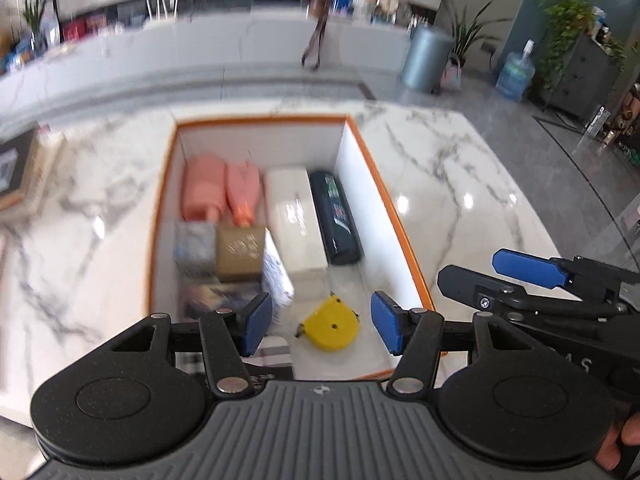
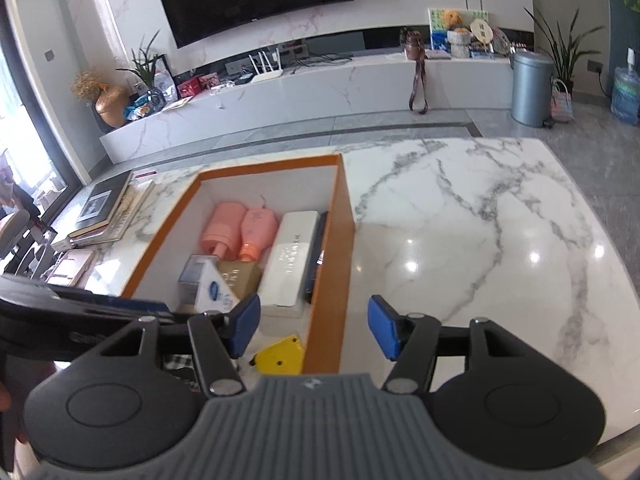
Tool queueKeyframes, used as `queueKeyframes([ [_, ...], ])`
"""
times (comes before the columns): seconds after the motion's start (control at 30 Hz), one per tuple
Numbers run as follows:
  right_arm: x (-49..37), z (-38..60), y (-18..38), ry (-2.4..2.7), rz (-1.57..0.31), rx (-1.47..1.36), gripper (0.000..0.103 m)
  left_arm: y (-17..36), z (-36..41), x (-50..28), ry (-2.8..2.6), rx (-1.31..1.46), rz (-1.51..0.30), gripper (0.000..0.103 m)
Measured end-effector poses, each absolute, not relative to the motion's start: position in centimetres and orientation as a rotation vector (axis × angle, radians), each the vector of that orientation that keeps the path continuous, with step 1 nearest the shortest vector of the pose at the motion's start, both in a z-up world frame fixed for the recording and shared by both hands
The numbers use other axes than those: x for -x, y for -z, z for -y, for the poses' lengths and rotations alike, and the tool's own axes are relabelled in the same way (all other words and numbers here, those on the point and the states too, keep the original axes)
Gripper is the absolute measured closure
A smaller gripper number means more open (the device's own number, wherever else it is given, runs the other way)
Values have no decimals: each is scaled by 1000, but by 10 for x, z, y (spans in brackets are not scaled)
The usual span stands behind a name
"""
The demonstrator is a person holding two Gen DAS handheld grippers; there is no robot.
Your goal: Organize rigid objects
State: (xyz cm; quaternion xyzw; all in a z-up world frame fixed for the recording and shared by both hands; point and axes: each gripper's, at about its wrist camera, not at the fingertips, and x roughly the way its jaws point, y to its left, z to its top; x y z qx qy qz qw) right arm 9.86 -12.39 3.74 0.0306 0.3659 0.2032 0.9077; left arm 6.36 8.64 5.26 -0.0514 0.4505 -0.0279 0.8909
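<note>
Above orange-rimmed box [image 1: 404, 240], both claws [image 1: 322, 322] [image 2: 314, 328] open, empty, bare marble [image 2: 480, 240] rightward

Box [image 1: 400, 216] on desk [image 1: 472, 184], toward its left. In box, far row, left to right: two bottles [image 1: 222, 190], long carton [image 1: 294, 220], case [image 1: 336, 220] against right wall. Near the bottles: two small boxes [image 1: 218, 254] side by side. Nearest: tape measure [image 1: 330, 324]. Books [image 2: 108, 208] on desk left of box.

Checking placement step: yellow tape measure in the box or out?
In. The yellow tape measure lies flat on the floor of the orange-rimmed box, near its front end, touched by neither hand-held gripper.
</note>
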Motion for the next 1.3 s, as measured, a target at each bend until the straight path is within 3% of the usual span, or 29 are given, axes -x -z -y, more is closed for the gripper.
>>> queueKeyframes([
  [0.23,-64,111,-58,-432,-706,-20,37,-75,-85,-24,16,-20,-767,35],
  [0.33,-49,105,-65,-434,-688,-6,29,-83,-91,-5,-20,-7,-709,34],
  [0.53,-24,95,-72,-427,-658,28,23,-83,-97,26,-104,-32,-588,20],
  [1.3,-29,84,-26,-408,-694,50,15,-20,-98,21,-242,12,-666,13],
])
